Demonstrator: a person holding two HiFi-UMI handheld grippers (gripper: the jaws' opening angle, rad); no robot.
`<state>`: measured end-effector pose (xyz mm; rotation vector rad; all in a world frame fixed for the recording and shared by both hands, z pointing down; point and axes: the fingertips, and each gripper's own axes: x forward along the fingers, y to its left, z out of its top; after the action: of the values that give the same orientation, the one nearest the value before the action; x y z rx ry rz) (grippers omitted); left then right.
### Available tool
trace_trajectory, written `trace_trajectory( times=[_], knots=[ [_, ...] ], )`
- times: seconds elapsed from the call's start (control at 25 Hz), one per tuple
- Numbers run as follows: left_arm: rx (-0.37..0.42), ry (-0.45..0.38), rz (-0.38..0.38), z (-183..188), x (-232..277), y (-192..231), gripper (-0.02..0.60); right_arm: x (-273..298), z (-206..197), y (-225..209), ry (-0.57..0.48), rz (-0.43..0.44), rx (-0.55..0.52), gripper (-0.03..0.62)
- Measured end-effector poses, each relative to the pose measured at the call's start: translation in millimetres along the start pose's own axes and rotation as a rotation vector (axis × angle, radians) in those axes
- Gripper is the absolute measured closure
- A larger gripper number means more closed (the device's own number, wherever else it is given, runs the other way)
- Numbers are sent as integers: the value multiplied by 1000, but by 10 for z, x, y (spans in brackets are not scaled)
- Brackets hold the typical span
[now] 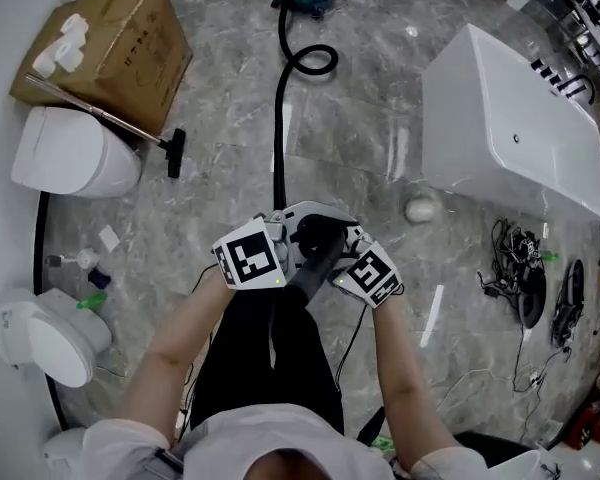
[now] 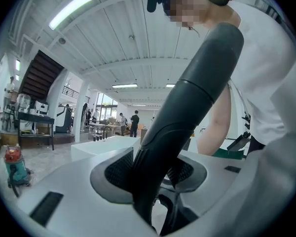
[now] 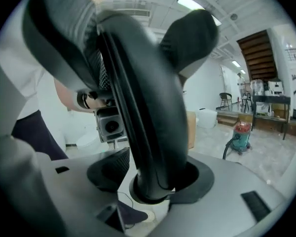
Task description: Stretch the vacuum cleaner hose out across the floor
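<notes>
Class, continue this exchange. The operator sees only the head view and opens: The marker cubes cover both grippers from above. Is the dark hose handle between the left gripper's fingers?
Observer: Yes. In its own view the left gripper has both fingers pressed on the hose handle.
Operator: And the right one?
Observer: The right gripper has the handle between its fingers, but the one finger that shows seems to stand just off it.
Operator: Is the machine at my top edge upright?
Observer: Yes. The right gripper view shows the vacuum cleaner upright on the floor, red top over teal body.
</notes>
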<state>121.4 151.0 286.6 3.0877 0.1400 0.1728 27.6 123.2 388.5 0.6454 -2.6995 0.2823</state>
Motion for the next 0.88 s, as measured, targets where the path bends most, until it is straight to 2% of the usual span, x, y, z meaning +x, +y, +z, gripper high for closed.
trace_trajectory(
  times=[0.04, 0.08, 0.16, 0.4, 0.56, 0.88],
  knots=[
    [2, -1, 7, 29, 44, -140, 391, -71, -27, 103, 16, -1, -31, 343],
    [6, 3, 12, 46, 74, -271, 391, -137, -61, 193, 26, -2, -50, 403],
    [18, 18, 19, 41, 112, -514, 391, -257, -138, 379, 35, 20, -54, 428],
    [-13, 43, 12, -50, 121, -1074, 390, -412, -332, 945, 65, 93, -31, 433],
    [-45, 47, -26, -186, 45, -1415, 390, -405, -494, 1311, 72, 121, -2, 435],
    [-83, 35, -72, -521, -381, -2301, 390, -229, -835, 2304, 119, 141, 7, 437]
  ],
)
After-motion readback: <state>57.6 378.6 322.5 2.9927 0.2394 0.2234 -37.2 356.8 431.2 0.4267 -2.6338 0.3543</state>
